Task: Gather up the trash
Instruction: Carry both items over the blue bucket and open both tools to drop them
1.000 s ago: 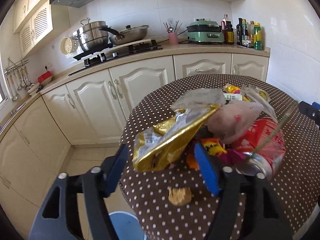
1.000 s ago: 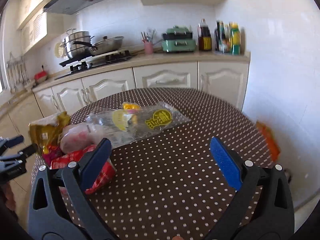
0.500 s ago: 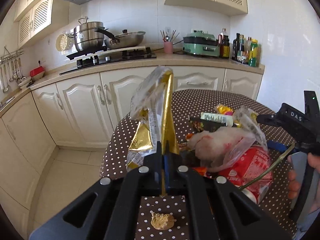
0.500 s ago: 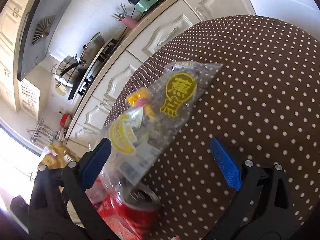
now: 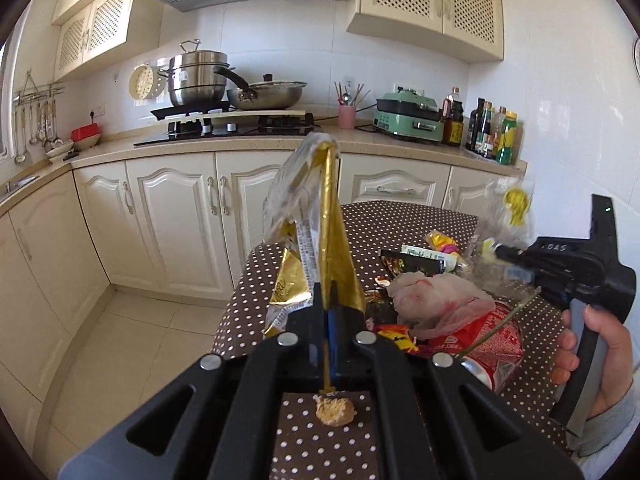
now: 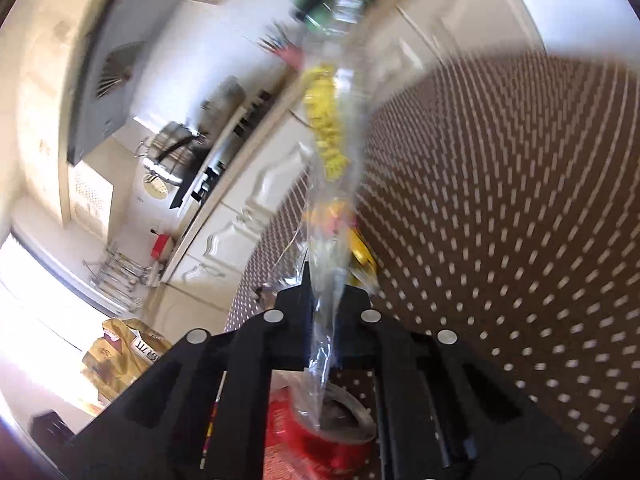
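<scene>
Low in the left wrist view, the left claw (image 5: 329, 322) is clamped tight on a gold wrapper (image 5: 334, 240), which stands up on edge through the centre of the frame. My read: it is pinched by its bottom corner so it lifts clear of the heap. Right of centre the rest of the trash sits on the dotted table (image 5: 256, 292): a crumpled white bag (image 5: 436, 304) lying on a red can (image 5: 496, 340), small packets behind them, and a brown crumb (image 5: 334, 410) at the bottom between the claw's arms. At the right edge a hand (image 5: 588, 356) holds the other tool, a clear bag (image 5: 508, 216) rising from its tip.

Over to the right wrist view, blurred and rolled over. The right claw (image 6: 322, 308) has just snapped together on that clear bag (image 6: 332, 152), yellow print running up the middle of the frame, film pinched flat between the jaws. Below it, bottom centre, the red can (image 6: 316, 440) remains on the table (image 6: 520, 240); the gold wrapper (image 6: 120, 356) shows lower left. Both pieces look ready to carry off, though no bin shows.
</scene>
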Tool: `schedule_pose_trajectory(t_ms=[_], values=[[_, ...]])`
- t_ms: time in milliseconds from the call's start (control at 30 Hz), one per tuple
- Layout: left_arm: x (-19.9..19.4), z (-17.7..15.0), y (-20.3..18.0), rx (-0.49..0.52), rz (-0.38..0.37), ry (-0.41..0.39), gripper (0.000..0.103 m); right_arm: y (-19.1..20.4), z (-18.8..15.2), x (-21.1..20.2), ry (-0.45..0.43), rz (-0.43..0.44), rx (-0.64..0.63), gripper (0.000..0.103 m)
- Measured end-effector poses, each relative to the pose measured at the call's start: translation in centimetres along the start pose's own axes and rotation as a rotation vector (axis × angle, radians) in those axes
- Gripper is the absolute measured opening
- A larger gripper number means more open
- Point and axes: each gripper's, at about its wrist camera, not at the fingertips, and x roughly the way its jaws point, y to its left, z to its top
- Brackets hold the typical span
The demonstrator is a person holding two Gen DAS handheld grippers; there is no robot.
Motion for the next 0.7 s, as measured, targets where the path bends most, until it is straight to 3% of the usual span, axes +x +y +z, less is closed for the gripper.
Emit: schedule_pose_trajectory(t_ms=[167, 300, 500, 700], values=[[-3.4, -0.4, 3.5, -0.079, -0.009, -0.032, 0.001, 6.3, -1.3, -5.0, -0.180, -0.004, -0.224, 0.006], [-6.2, -1.3, 6.5, -0.115, 0.006, -0.052, 0.001, 10.8, -3.7, -6.9, -0.198, 0.056, -0.341, 0.006], [-8.7, -5.0, 13.2, -0.183, 0.078, -0.009, 0.001, 18.5, -11.6, -4.2, -0.027, 0.216, -0.490, 0.006], [-7.7, -11.4, 21.0, -0.312, 0.188, 0.122, 0.001, 20.7, -23.4, 6.1, 0.283, 0.224, -0.558, 0.006]])
